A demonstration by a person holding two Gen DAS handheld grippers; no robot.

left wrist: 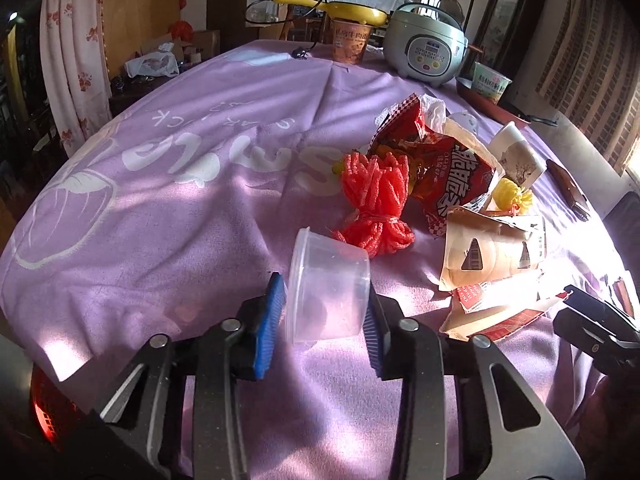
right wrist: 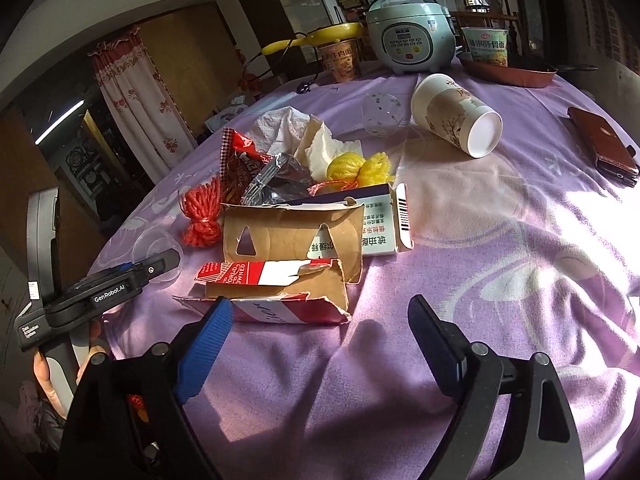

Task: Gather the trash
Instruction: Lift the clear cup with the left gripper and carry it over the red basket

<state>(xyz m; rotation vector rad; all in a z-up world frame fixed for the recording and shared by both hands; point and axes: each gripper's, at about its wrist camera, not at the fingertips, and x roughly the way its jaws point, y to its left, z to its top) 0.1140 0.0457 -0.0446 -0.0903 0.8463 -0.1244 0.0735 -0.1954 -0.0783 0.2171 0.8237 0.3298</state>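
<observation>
My left gripper point(left wrist: 326, 304) is shut on a clear plastic cup point(left wrist: 328, 284), tilted between its blue pads just above the purple cloth. A trash pile lies beyond it: red foam netting point(left wrist: 376, 204), a red snack bag point(left wrist: 444, 164), torn cardboard boxes point(left wrist: 488, 256), yellow netting point(left wrist: 512, 196) and a tipped paper cup point(left wrist: 516, 152). My right gripper point(right wrist: 320, 312) is open and empty, just short of a torn red-and-white box point(right wrist: 276, 284). The right wrist view also shows the cardboard point(right wrist: 292, 232), the paper cup point(right wrist: 456, 114), tissue point(right wrist: 292, 128) and the left gripper point(right wrist: 116, 284).
A rice cooker point(left wrist: 424, 44), two instant-noodle cups point(left wrist: 352, 40) point(left wrist: 490, 80), a red pan point(right wrist: 508, 70) and a yellow tool stand at the table's far edge. A brown phone case point(right wrist: 604, 144) lies at the right. Another clear cup point(right wrist: 380, 114) lies near the paper cup.
</observation>
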